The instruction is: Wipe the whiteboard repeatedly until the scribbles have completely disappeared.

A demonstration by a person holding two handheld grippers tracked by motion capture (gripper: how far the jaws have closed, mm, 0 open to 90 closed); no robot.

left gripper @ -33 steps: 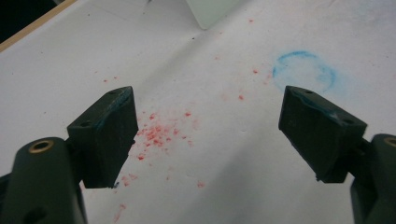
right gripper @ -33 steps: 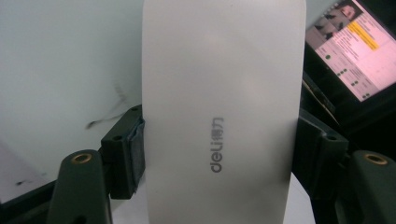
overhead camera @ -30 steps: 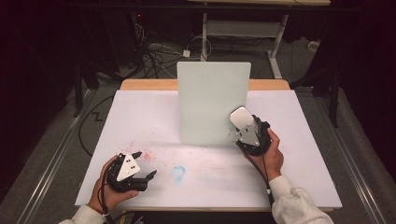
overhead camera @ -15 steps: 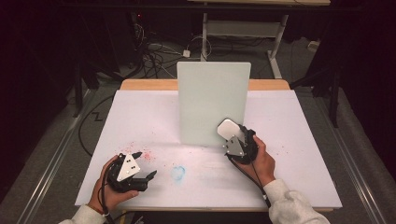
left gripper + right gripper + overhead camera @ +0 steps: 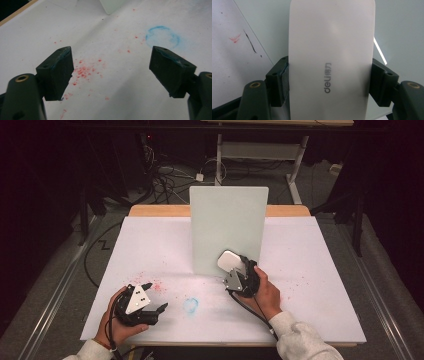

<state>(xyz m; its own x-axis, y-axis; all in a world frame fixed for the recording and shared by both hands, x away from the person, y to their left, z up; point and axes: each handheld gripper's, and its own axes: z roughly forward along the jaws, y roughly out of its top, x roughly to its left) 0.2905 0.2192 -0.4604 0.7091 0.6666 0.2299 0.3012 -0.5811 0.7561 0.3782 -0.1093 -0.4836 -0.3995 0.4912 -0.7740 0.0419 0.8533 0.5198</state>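
Observation:
A pale upright board (image 5: 228, 230) stands at the middle of the white-covered table (image 5: 310, 270). My right gripper (image 5: 232, 270) is shut on a white rounded eraser (image 5: 229, 261) with grey lettering, held against or just before the board's lower right part. In the right gripper view the eraser (image 5: 332, 57) sits clamped between both jaws, with the board (image 5: 399, 25) close behind. My left gripper (image 5: 156, 296) rests at the front left, open and holding nothing. The left gripper view shows its jaws wide apart (image 5: 110, 67) above the sheet.
Red specks (image 5: 85, 71) lie under the left gripper and a blue ring smudge (image 5: 190, 305) marks the sheet between the hands. More faint red specks (image 5: 300, 280) lie to the right. Cables and table legs lie on the dark floor behind.
My right gripper has carried the eraser leftward and slightly nearer, across the front of the board's lower edge. The left gripper has stayed still.

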